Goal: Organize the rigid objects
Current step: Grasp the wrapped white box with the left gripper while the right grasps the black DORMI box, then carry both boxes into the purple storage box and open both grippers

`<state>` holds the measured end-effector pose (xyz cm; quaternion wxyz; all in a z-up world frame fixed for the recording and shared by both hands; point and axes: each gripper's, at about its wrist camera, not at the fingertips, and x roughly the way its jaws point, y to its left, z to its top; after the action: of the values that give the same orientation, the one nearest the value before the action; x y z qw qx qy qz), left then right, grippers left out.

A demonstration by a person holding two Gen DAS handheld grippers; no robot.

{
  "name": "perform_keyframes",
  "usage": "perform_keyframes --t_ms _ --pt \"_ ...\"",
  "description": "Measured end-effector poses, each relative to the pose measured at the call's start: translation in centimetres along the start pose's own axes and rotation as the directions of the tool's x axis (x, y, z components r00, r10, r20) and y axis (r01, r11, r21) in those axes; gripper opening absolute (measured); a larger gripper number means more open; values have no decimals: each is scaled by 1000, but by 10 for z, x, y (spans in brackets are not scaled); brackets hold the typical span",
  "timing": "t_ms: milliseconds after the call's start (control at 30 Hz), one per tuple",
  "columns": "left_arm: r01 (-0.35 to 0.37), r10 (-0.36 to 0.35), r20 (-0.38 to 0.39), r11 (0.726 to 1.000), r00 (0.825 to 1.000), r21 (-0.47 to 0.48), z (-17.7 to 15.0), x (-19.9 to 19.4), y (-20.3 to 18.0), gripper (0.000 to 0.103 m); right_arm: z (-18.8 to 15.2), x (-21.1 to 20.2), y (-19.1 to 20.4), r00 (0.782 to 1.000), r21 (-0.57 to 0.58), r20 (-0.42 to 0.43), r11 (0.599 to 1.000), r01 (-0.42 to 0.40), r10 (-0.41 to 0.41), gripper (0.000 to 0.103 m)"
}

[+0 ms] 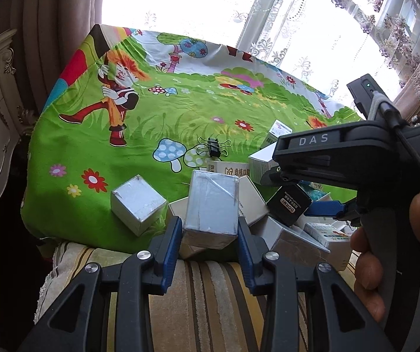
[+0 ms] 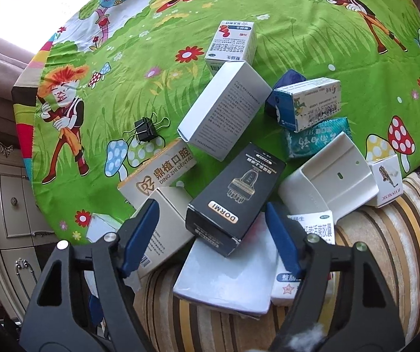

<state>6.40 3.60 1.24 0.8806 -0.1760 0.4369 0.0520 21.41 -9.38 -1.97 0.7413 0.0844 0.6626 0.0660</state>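
Left wrist view: the left gripper (image 1: 210, 228) clamps a silver box (image 1: 211, 205) between its pads; bare green cloth (image 1: 180, 111) lies open beyond.

Right wrist view: the right gripper (image 2: 210, 240) stands part-open astride the black DORMI box (image 2: 234, 196), pads clear of its edges, with boxes crowding both fingers.

Jumbled small boxes (image 2: 227, 196) on cartoon cloth (image 2: 312, 29)

Left gripper (image 1: 210, 234): black plastic linkage arms with triangular cut-outs, round silver pivot screws, and flat fingers (image 1: 171, 249) faced with blue pads. Right gripper (image 2: 210, 236): same build, black arms, silver screws, blue-padded fingers (image 2: 283, 239). Its black body carries a grey "DAS" marking, a small green indicator light and a black cable. A bare hand (image 1: 397, 252) wraps the grey handle.
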Motion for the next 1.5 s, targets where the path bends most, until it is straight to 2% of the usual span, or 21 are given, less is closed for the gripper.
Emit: perform_keyframes --t_ms 67,400,600,800,1033,1200,1367,1500 --pt "2 -2 -1 1000 1000 -2 0 1 0 38 0 3 -2 1000 -2 -15 1000 9 -9 60" --pt "9 -9 8 1000 1000 1 -1 -1 -1 38 -3 -13 -14 999 -36 24 999 -31 32 47" --pt "9 -9 15 1000 1000 3 -1 -3 -1 38 -12 -23 -20 995 -99 55 992 -76 82 47" --pt "11 -11 23 1000 1000 8 -2 -4 -2 38 -28 -50 -22 984 -216 146 974 -70 103 47" --pt "7 -9 65 1000 998 17 -2 -14 -5 38 -47 -76 -35 960 -294 242 954 -62 137 47" --pt "12 -16 93 999 996 37 -2 -25 -13 38 -63 -100 -52 924 -332 347 943 -37 158 47" --pt "36 -43 108 997 993 64 -6 -35 -28 38 -81 -116 -71 897 -345 422 938 24 131 47" --pt "66 -77 108 992 991 107 -12 -42 -50 38 -93 -122 -96 888 -330 448 942 60 100 47"
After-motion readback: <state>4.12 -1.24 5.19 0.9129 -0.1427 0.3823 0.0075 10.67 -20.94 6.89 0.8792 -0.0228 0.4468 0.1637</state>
